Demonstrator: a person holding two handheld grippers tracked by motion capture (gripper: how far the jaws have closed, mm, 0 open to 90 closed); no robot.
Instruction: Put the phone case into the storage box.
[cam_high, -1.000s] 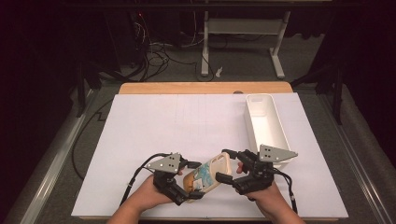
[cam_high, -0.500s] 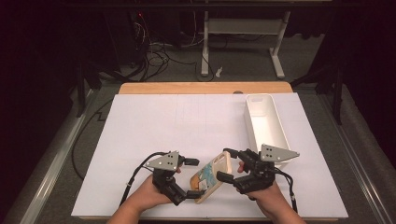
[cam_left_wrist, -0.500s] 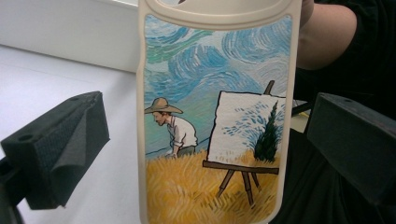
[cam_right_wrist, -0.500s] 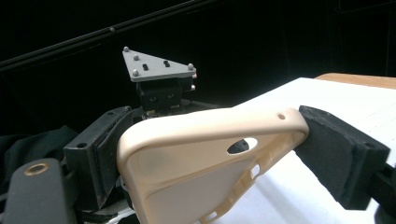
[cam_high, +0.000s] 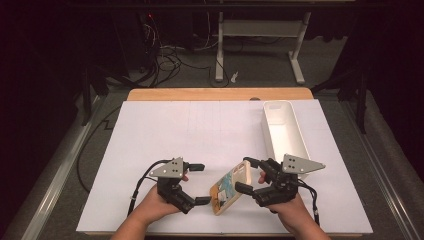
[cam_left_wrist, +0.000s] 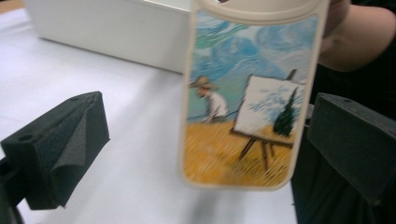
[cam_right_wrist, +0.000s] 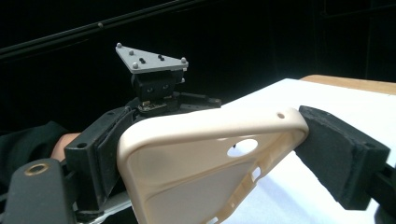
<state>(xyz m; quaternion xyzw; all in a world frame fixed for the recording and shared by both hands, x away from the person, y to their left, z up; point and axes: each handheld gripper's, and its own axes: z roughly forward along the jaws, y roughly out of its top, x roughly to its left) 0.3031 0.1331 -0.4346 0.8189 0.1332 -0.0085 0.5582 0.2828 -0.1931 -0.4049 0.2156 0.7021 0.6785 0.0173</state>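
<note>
A cream phone case (cam_high: 231, 186) with a painted scene of a painter at an easel on its back hangs tilted over the near edge of the white table (cam_high: 200, 130). My right gripper (cam_high: 245, 175) is shut on its upper end. In the right gripper view the pads (cam_right_wrist: 336, 154) press the case's (cam_right_wrist: 196, 158) rim, its hollow inside facing the camera. My left gripper (cam_high: 200, 183) stands open at the case's lower end. In the left gripper view the case (cam_left_wrist: 250, 102) hangs between the wide jaws without touching the pads (cam_left_wrist: 60, 149).
A long white tray (cam_high: 285, 131) lies at the right side of the table, just beyond the right hand; its wall (cam_left_wrist: 107, 28) shows behind the case. Cables and table legs lie on the floor past the far edge.
The left gripper has drawn slightly to the left, away from the case. The case has stayed in the right gripper and stands a little steeper.
</note>
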